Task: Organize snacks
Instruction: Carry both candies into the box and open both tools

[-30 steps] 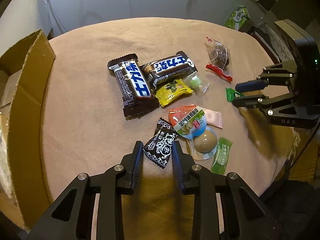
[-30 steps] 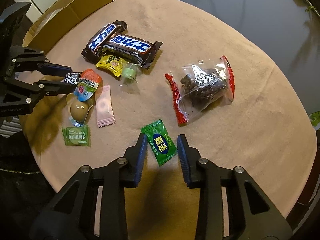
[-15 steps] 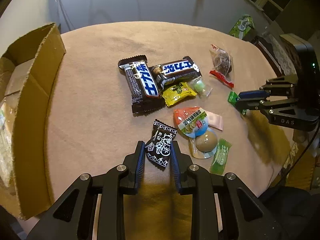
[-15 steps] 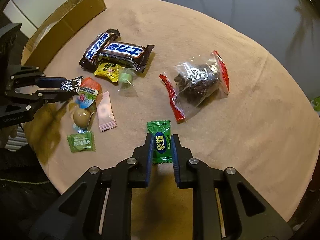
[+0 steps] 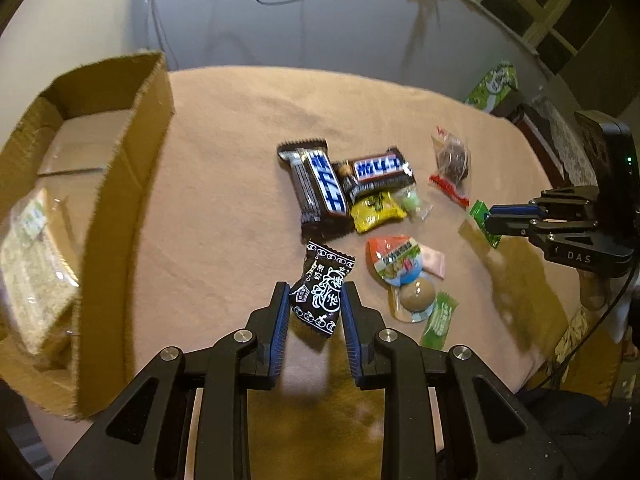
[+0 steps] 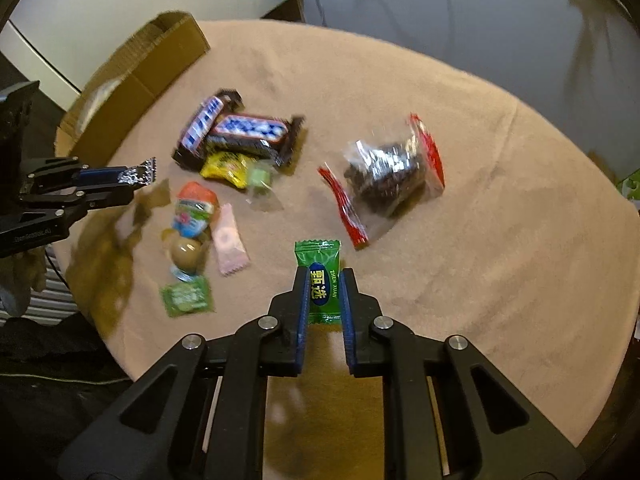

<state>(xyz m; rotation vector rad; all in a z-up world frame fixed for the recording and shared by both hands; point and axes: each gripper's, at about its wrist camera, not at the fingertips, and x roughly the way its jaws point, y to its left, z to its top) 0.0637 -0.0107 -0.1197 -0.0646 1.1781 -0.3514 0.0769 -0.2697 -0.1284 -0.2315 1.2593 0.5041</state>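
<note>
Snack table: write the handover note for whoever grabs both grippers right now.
Left gripper: shut on the black candy, lifted off the table.
Right gripper: shut on the green candy, also lifted.
Cardboard box sits at the table's left edge, with one clear packet inside.
Done: both candies picked.
Left: the chocolate bars, the other small snacks and the bag of dark snacks are still on the table.

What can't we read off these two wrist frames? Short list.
- Cardboard box: left wrist view shows a clear packet inside; the label is blurred, and the image edge cuts off the rest.
- Small snacks left of the right gripper in the right wrist view: motion-blurred, print unreadable.
- Black candy in the left gripper: lower end hidden between the fingers.
- Green candy: table clearance unclear.
</note>
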